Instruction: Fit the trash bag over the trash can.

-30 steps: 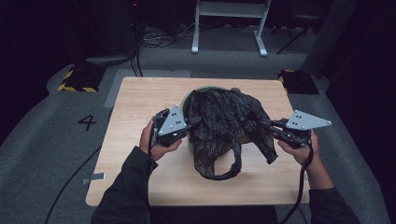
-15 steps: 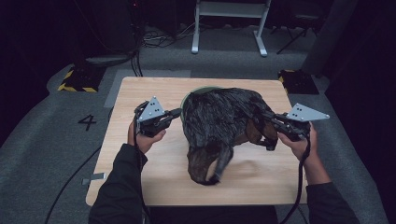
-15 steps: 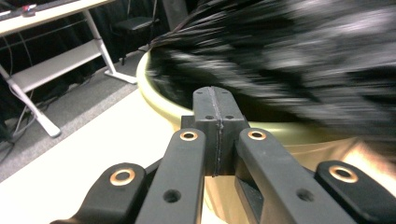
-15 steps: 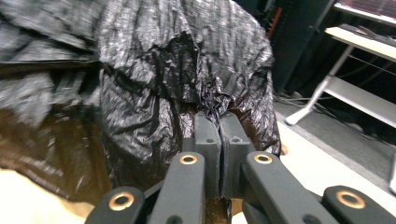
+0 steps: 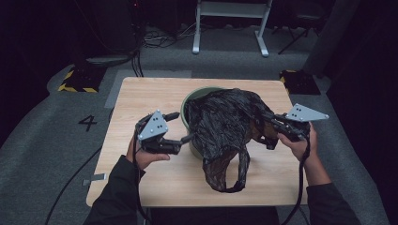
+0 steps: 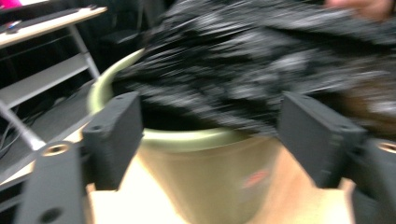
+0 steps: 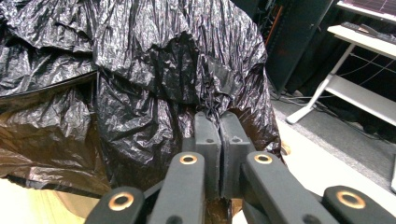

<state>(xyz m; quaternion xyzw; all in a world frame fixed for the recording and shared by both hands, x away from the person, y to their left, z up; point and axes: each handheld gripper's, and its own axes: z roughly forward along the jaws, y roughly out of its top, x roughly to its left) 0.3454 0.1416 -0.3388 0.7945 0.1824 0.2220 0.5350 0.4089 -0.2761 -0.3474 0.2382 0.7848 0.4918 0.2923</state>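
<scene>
Bag [image 5: 225,126] drapes over bin [image 5: 195,96], right tool [image 5: 268,137] pinching.

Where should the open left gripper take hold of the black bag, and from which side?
Probably the bag edge lying over the bin rim nearest the left gripper, approached from the person's left; the right gripper already pinches the opposite edge.

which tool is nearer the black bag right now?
Right. The right tool is shut on the black bag, pinching its plastic at the right side. The left tool is open, at the green bin's left rim, beside the bag.
</scene>
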